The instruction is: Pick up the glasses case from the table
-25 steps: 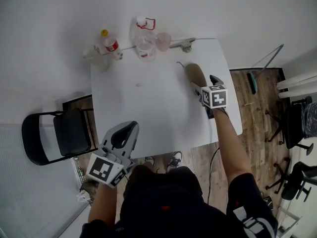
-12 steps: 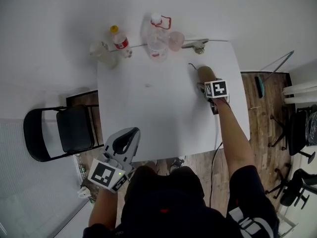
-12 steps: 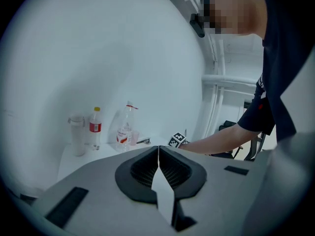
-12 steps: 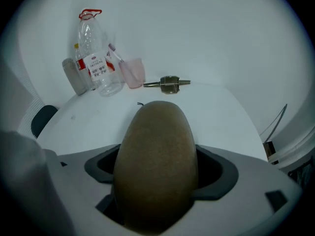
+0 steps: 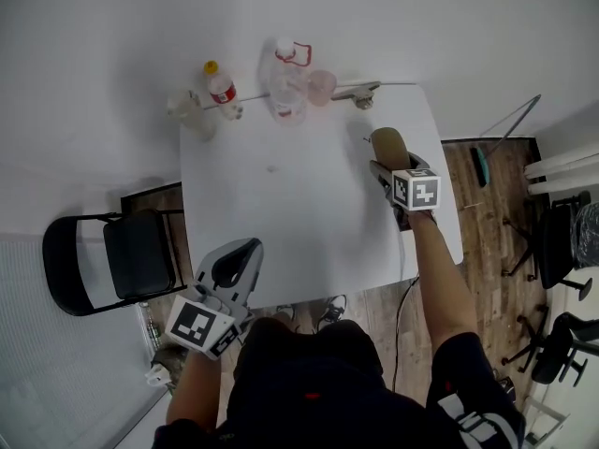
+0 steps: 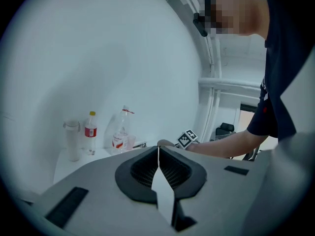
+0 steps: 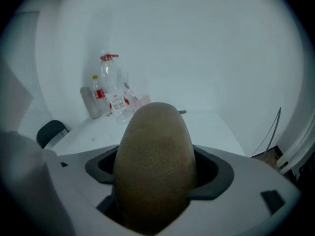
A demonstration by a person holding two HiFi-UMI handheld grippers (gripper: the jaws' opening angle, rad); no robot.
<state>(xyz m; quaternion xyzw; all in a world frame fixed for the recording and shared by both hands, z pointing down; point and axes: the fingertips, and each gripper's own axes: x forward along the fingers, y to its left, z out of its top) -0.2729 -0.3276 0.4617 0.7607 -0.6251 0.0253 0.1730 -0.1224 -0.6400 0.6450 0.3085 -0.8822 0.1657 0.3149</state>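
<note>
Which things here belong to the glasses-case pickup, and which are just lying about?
Job: glasses case, gripped in the right claw; table.

Lying about: yellow-capped bottle, red-capped bottle, pink cup, white tumbler, black chair, shut empty left claw.

- the glasses case (image 5: 388, 144) is held between the jaws of the right gripper (image 5: 383, 168), over the right side of the table (image 5: 281, 204).
- a small bottle (image 5: 221, 89), a large bottle (image 5: 286, 84) and a cup (image 5: 321, 84) are lined along the far edge, left to right.
- the left gripper (image 5: 241, 251) is seen at the near left corner.
- a chair (image 5: 112, 260) is set left of the table.
</note>
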